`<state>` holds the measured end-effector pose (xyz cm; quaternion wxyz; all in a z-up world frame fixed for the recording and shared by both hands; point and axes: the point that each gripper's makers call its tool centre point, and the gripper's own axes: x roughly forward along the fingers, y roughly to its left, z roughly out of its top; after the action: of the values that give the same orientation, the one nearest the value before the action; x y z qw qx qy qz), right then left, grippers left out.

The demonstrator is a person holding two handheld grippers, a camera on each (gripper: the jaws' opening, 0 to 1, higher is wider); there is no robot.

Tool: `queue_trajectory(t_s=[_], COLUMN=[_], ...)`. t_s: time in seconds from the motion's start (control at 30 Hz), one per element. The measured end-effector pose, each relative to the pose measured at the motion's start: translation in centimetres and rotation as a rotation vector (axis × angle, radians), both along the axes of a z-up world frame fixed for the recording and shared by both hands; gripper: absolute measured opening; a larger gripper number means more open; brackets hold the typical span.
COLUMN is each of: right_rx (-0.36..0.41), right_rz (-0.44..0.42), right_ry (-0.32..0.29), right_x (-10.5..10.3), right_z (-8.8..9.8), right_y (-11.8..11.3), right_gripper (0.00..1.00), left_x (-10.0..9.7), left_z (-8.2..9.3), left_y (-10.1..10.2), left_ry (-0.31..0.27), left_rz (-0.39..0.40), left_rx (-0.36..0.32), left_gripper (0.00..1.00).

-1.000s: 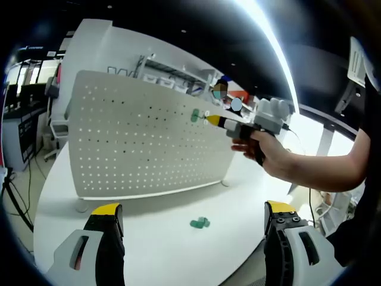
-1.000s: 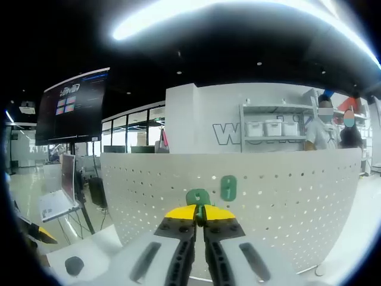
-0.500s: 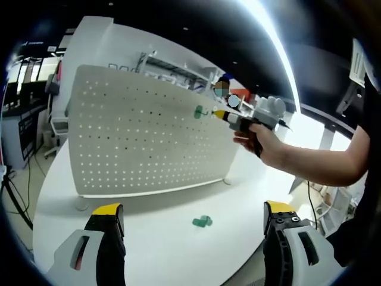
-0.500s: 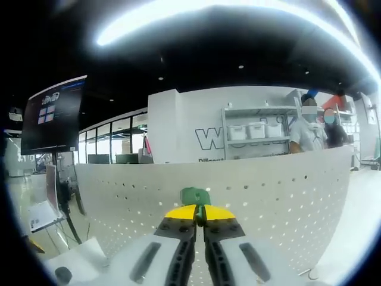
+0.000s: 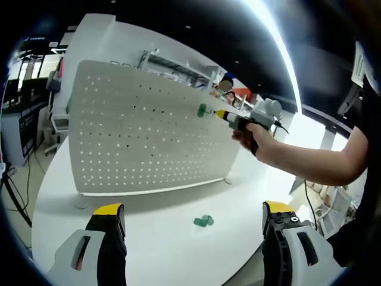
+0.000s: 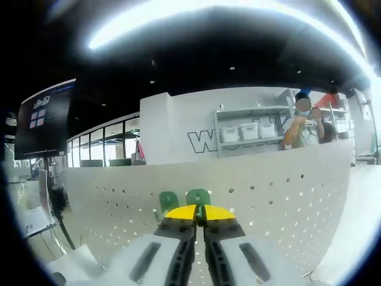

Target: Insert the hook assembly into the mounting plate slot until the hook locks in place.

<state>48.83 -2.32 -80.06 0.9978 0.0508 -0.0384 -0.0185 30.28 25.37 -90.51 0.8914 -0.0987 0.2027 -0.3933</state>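
Right gripper view: right gripper [image 6: 199, 215] pinched tight on green hook [image 6: 197, 198] against pegboard [image 6: 268, 202], beside another hook [image 6: 168, 200]. Left gripper [image 5: 193, 229] wide open, holding nothing, above table [image 5: 166, 238] with spare hook [image 5: 203, 221].

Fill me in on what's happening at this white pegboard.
A person is holding the right gripper, shut on a green plastic hook, up against the upright white perforated pegboard, beside a second green hook. The left gripper hangs open over the white table, where another green hook piece lies.
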Motion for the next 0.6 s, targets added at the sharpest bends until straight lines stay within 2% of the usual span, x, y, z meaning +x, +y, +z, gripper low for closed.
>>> queue_trajectory(t_s=[0.27,0.6], right_rx=[0.003,0.006], right_rz=[-0.017,-0.034], right_ry=[-0.010,-0.028], right_x=[1.12,1.04], right_z=[0.01,-0.11], right_y=[-0.63,-0.61], right_gripper=[0.00,0.00], left_x=[0.20,0.76], left_z=[-0.63,-0.81], left_y=[0.18,0.10], left_ry=[0.019,0.020], left_rz=[0.006,0.003], left_rx=[0.001,0.001], left_gripper=[0.96,0.95])
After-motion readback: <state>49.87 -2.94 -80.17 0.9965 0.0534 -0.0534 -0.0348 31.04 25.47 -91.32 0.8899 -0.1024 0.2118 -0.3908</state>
